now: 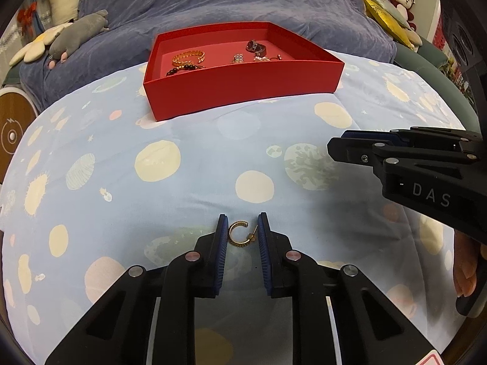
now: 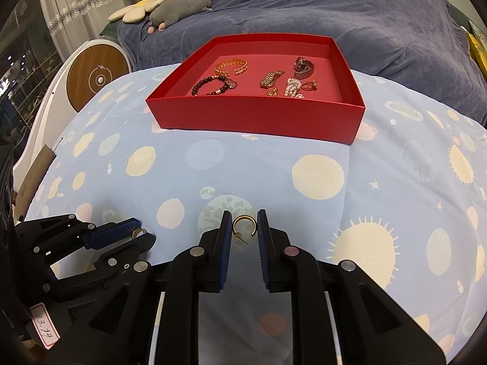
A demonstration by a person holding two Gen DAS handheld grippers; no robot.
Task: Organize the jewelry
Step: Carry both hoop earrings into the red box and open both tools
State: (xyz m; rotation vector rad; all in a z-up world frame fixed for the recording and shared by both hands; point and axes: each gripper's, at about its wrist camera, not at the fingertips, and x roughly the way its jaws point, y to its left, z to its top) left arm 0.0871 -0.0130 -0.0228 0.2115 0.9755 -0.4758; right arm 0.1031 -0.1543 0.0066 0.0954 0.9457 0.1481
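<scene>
A red box (image 1: 243, 91) (image 2: 258, 118) lies on a light-blue planet-print bedspread (image 1: 121, 140). Inside are a gold chain bracelet (image 2: 231, 67), a dark bead bracelet (image 2: 210, 86), a watch (image 2: 304, 67) and small rings. My left gripper (image 1: 243, 219) (image 2: 143, 231) is shut on a gold hoop earring (image 1: 240, 244) (image 2: 138, 232) low over the spread. My right gripper (image 2: 243, 216) (image 1: 334, 144) is shut on a second gold hoop earring (image 2: 236, 225), also close to the fabric. The left wrist view hides that second earring behind the right fingers.
A purple blanket (image 2: 334, 15) is heaped behind the box. Plush toys (image 1: 79, 33) (image 1: 401, 0) lie at the bed's far corners. A round wood-faced device (image 2: 97, 79) stands beside the bed on the left. A person's hand (image 1: 465, 273) holds the right gripper.
</scene>
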